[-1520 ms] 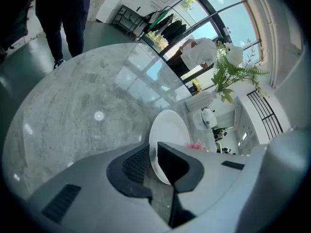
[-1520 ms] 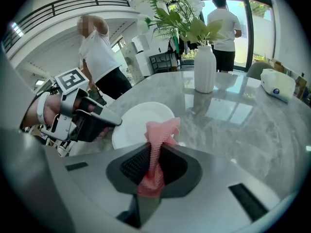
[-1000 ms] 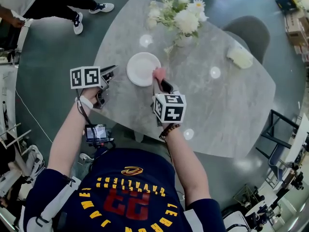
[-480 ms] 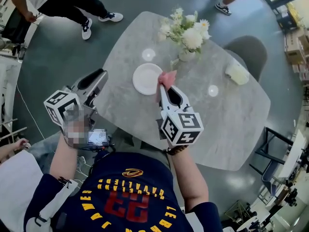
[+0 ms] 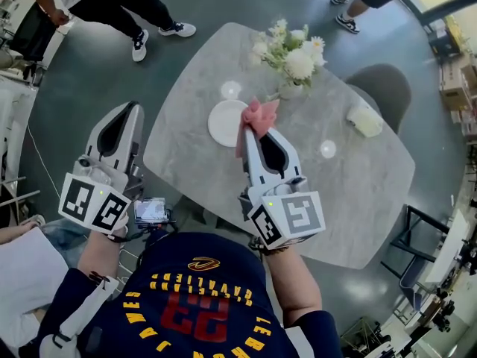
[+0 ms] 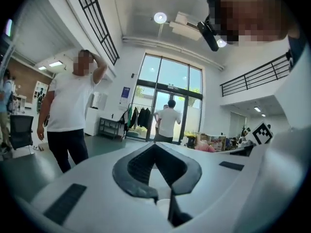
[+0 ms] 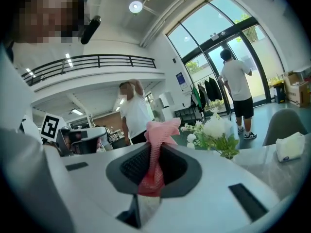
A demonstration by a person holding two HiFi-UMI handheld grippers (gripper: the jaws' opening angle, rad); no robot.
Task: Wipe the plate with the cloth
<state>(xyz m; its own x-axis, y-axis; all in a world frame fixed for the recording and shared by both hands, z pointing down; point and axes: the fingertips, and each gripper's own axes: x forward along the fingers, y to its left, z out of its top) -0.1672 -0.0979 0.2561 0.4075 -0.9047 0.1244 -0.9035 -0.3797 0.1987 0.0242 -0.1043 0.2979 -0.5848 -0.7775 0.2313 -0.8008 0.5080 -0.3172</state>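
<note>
The white plate (image 5: 223,124) lies on the grey marble table (image 5: 350,200), bare, near its left edge. My right gripper (image 5: 250,131) hangs high above the table, just right of the plate, shut on the pink cloth (image 5: 258,117). In the right gripper view the cloth (image 7: 156,135) sticks up in a bunch out of the pinched jaws of that gripper (image 7: 156,152). My left gripper (image 5: 133,108) is held up left of the table, off its edge. Its jaws have just been closing and now stand shut with nothing between them (image 6: 155,148).
A vase of white flowers (image 5: 292,57) stands behind the plate. A pale folded object (image 5: 365,119) lies at the table's far right, by a grey chair (image 5: 387,80). Two small white discs (image 5: 231,89) (image 5: 326,149) sit on the table. People stand beyond it (image 5: 97,6).
Both grippers have risen well above the table toward the camera. The right one carried the pink cloth up. The left one rolled over and its jaws closed.
</note>
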